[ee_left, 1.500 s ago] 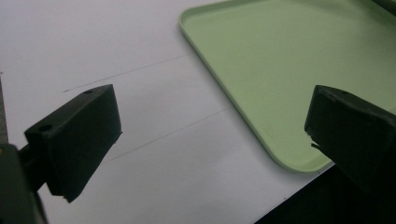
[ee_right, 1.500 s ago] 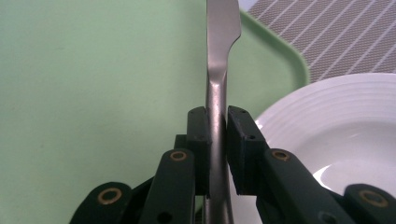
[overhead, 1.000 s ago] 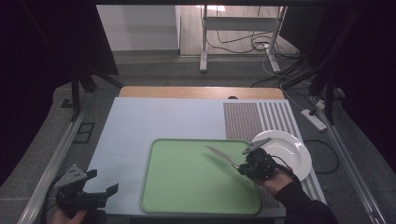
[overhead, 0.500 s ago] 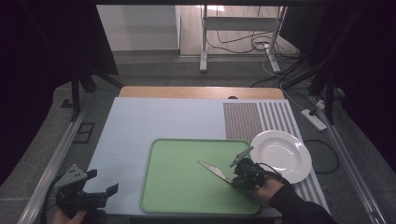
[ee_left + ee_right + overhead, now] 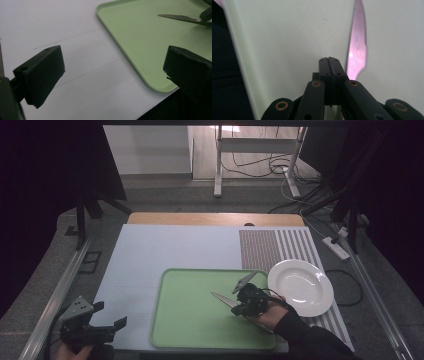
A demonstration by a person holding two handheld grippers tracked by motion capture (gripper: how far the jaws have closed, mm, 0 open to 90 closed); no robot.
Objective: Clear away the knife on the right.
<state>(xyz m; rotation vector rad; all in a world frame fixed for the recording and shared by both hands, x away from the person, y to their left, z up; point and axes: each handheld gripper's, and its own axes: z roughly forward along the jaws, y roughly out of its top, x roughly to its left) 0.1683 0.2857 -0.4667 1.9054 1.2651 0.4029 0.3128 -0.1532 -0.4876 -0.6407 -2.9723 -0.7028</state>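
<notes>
High view: knife over green tray

A knife (image 5: 226,299) is being carried above the green tray (image 5: 185,320) beside the closed right gripper (image 5: 245,304), whose jaws have just been closing. The left gripper (image 5: 107,325) is being held wide open, gripping nothing.

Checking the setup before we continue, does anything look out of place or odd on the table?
Nothing spilled or broken. The knife sits slanted over the green tray, its blade passing beside the right tongs' shut tips rather than between them. The plate looks clean.
</notes>
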